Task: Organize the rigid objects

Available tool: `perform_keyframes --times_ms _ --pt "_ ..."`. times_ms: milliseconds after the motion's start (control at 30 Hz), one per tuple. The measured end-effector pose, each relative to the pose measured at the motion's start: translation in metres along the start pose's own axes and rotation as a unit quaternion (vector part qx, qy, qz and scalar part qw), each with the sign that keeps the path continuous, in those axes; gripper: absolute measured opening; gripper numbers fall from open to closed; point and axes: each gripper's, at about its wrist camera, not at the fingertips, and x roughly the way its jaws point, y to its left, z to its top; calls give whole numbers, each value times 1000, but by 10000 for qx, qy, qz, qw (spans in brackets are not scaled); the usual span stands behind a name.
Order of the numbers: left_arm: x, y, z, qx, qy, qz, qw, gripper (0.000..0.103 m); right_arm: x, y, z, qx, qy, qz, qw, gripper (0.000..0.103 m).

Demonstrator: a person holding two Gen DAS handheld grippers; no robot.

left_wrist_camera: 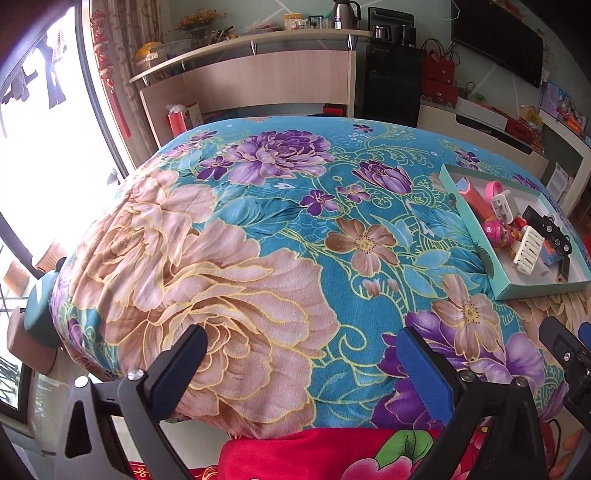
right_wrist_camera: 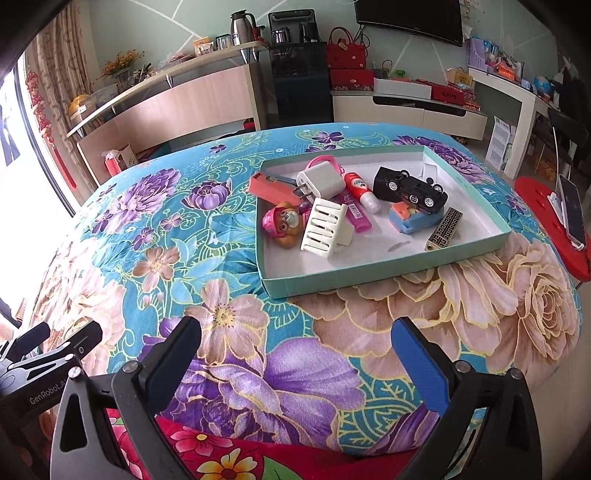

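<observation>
A shallow teal box [right_wrist_camera: 369,275] [left_wrist_camera: 532,291] lies on the floral blanket [right_wrist_camera: 155,236] [left_wrist_camera: 258,221]. Inside it lie a white slotted holder [right_wrist_camera: 325,225] [left_wrist_camera: 529,248], a white charger plug [right_wrist_camera: 319,180], a pink dog toy [right_wrist_camera: 284,223], a black toy car [right_wrist_camera: 415,190] on its side, a blue block [right_wrist_camera: 415,219], a red-capped tube [right_wrist_camera: 361,190], a coral case [right_wrist_camera: 267,187] and a patterned bar [right_wrist_camera: 443,229]. My right gripper [right_wrist_camera: 295,339] stands open over the blanket, short of the box. My left gripper [left_wrist_camera: 304,345] is open too, left of the box, holding nothing.
A wooden counter [right_wrist_camera: 177,96] with a kettle and clutter stands behind the table. A TV [right_wrist_camera: 410,16] hangs on the far wall. A red stool [right_wrist_camera: 546,218] with a phone [right_wrist_camera: 572,210] sits at the right. A bright window [left_wrist_camera: 44,166] is at the left.
</observation>
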Motion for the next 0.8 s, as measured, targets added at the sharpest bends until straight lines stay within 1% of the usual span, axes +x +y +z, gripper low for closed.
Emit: perform_keyframes --times_ms 200,400,800 --pt "5 1 -8 -13 4 66 10000 103 6 6 -8 -62 80 16 9999 102" --pt "10 1 -9 -24 123 84 9999 103 5 9 -9 -150 66 -11 9999 102" --pt "6 -5 -10 162 19 168 9997 103 4 7 -8 -136 56 -69 9999 102"
